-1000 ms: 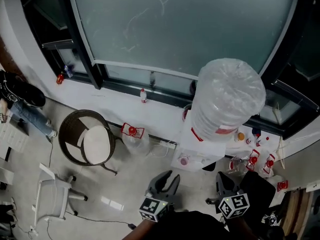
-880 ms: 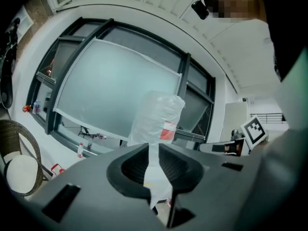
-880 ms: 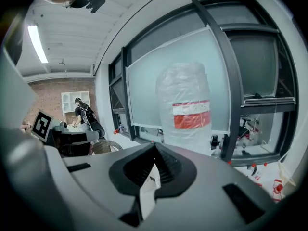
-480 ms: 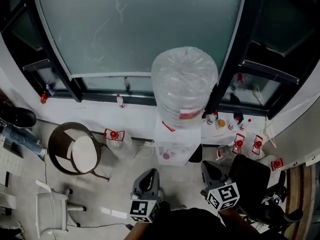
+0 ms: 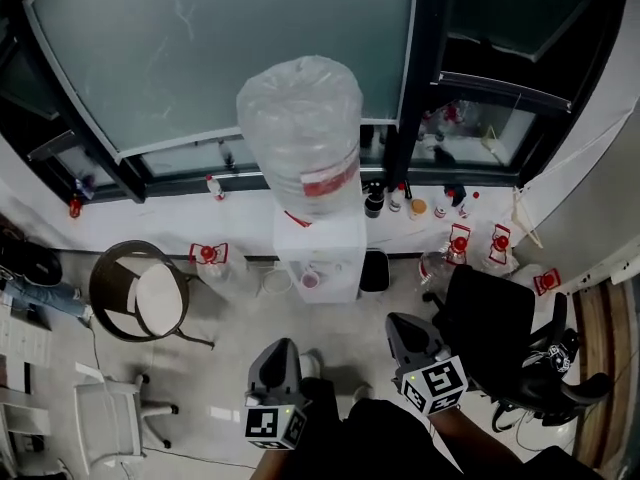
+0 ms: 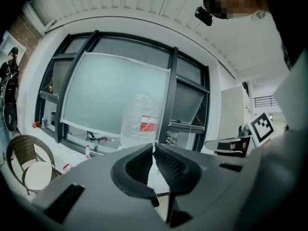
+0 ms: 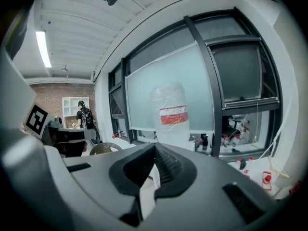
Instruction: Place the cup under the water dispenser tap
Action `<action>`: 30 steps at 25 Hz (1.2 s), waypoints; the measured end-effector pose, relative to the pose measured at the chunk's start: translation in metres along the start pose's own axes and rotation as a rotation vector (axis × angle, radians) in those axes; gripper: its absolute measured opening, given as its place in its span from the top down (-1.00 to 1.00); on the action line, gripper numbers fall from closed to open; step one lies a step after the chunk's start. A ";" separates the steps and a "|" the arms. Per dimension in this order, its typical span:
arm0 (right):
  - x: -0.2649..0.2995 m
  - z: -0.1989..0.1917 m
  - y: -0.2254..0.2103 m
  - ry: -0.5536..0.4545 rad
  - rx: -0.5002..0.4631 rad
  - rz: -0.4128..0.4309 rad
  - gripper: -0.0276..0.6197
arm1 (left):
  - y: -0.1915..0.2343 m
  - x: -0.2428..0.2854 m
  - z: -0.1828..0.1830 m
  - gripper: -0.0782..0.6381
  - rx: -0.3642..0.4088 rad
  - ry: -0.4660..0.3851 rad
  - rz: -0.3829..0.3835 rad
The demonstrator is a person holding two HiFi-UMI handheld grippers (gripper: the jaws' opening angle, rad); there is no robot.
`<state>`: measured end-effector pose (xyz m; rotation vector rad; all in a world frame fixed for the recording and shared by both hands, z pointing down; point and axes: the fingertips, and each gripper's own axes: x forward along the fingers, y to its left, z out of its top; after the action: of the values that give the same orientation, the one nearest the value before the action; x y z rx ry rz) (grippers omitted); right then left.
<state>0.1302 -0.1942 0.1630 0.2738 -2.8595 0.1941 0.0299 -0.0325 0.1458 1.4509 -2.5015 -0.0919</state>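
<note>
A wide frosted window [image 5: 220,58] in dark frames fills the far side of the scene, with a low white ledge [image 5: 150,223] running along its foot. In front of it, at the middle, stands the white water dispenser [image 5: 325,248], topped by a large clear bottle [image 5: 300,128] with a red-and-white label.

To the right and nearer is a black office chair [image 5: 490,328]. On the floor to the left sit a round wicker chair [image 5: 135,293] with a pale seat and, nearer still, a white chair [image 5: 115,418].

The left gripper [image 5: 279,348] and the right gripper [image 5: 402,326] are both at the near edge, side by side and well apart from the dispenser, each pointing towards it. In the left gripper view the ribbed pads meet at the tip with nothing between them, so it is fully closed and empty. In the right gripper view the jaws likewise touch at the tip and grip nothing; only the floor and the dispenser show through the slit lower down.

A small black bin [image 5: 373,271] stands just right of the dispenser's foot. Red-capped containers [image 5: 459,240] line the ledge to the right.

A small pinkish round thing [image 5: 310,280], seemingly the cup, sits at the dispenser's front face; it is too small to tell exactly how it stands under the tap.
</note>
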 end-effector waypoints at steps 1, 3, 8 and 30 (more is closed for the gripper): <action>-0.007 -0.006 -0.002 0.007 0.003 0.004 0.92 | -0.005 -0.005 -0.005 0.72 0.001 0.006 0.006; -0.021 -0.015 -0.004 0.020 0.000 0.006 0.92 | -0.017 -0.014 -0.017 0.72 0.008 0.026 0.006; -0.044 -0.026 -0.009 0.040 -0.013 -0.027 0.92 | -0.028 -0.029 -0.020 0.72 -0.002 0.016 0.009; -0.097 -0.021 0.066 0.028 -0.083 -0.139 0.92 | -0.003 -0.107 -0.002 0.72 0.027 -0.049 -0.089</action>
<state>0.2142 -0.1106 0.1494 0.4478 -2.7984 0.0516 0.0843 0.0584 0.1279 1.5897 -2.4849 -0.1112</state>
